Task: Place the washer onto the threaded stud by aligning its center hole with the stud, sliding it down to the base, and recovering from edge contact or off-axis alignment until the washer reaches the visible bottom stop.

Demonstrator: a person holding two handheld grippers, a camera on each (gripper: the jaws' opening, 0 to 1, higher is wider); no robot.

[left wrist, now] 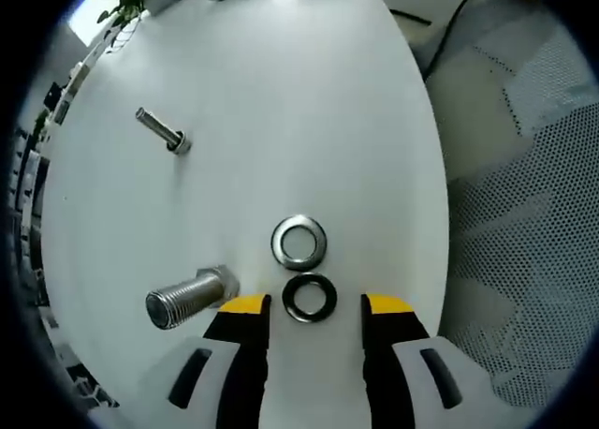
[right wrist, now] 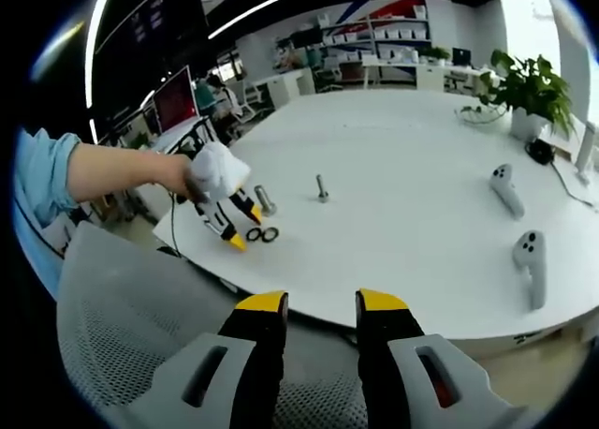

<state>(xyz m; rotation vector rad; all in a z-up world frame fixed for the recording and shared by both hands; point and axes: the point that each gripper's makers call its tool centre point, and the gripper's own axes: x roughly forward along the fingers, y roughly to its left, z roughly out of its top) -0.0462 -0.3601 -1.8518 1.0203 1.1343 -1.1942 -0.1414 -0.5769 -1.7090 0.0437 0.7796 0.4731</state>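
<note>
Your big round white table [left wrist: 281, 92] holds everything. Your left gripper [left wrist: 315, 305] has its yellow-tipped jaws wide open, holding nothing, with the small black ring washer [left wrist: 310, 297] lying between the tips. The shiny silver washer [left wrist: 299, 242] sits just past it at 12 o'clock. The fat silver threaded bolt [left wrist: 190, 296] stands at 9 o'clock. Your right gripper [right wrist: 321, 304] hangs open and empty, off the table.

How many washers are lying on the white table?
2: a silver washer and a black washer next to it, the black one just ahead of the left hand-held gripper, between its open jaws.
</note>
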